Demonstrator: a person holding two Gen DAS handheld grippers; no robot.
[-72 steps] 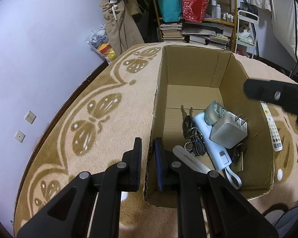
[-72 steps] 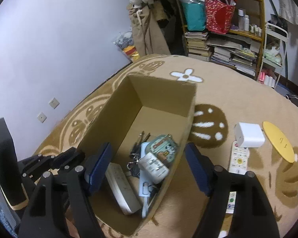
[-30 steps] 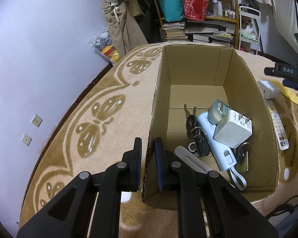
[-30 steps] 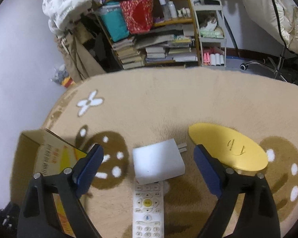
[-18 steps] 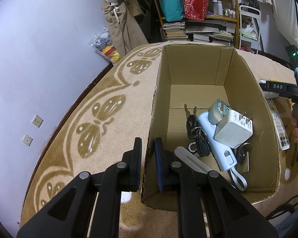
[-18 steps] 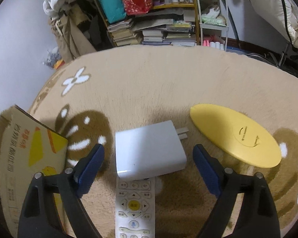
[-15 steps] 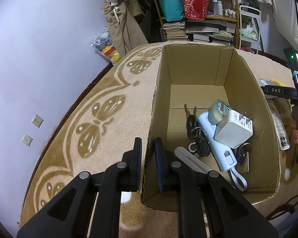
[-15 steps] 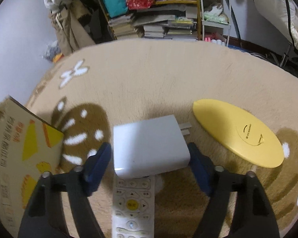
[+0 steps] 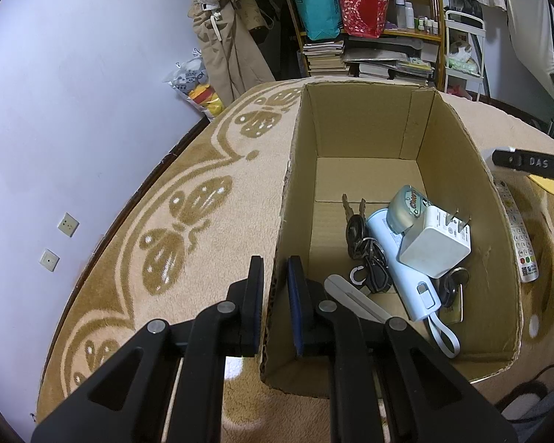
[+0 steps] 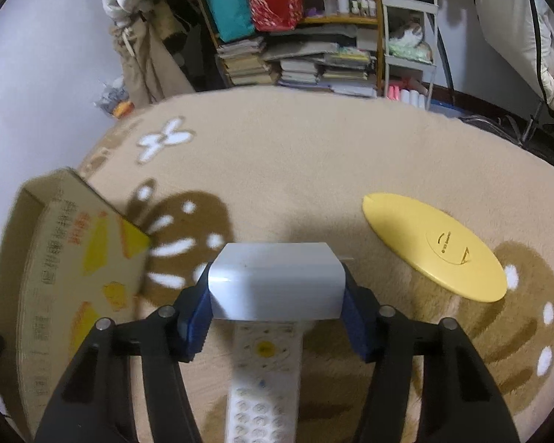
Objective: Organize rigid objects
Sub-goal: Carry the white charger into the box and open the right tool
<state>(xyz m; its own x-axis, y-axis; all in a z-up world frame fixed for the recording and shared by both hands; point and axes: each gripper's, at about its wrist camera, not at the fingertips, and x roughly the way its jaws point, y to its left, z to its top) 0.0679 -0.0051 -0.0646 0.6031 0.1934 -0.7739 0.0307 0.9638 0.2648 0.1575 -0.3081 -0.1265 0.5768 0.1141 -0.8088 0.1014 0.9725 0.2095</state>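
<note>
My left gripper (image 9: 275, 288) is shut on the near left wall of the open cardboard box (image 9: 299, 170), one finger inside and one outside. In the box lie keys (image 9: 354, 225), a pale blue device (image 9: 399, 262), a round tin (image 9: 406, 208) and a white plug adapter (image 9: 437, 243). In the right wrist view my right gripper (image 10: 276, 313) is closing on a second white plug adapter (image 10: 275, 280). Its blue pads touch both of the adapter's sides. The adapter sits over the top end of a white remote (image 10: 264, 380) on the rug.
A flat yellow disc (image 10: 435, 247) lies on the rug to the right of the adapter. The box's printed outer wall (image 10: 55, 277) stands to its left. Bookshelves (image 10: 314, 55), bags and a white trolley (image 10: 406, 37) line the far wall beyond the rug.
The right gripper's jaws have narrowed from wide apart onto the white adapter's sides, and the adapter now looks closer and tilted. The left gripper and the box have not moved.
</note>
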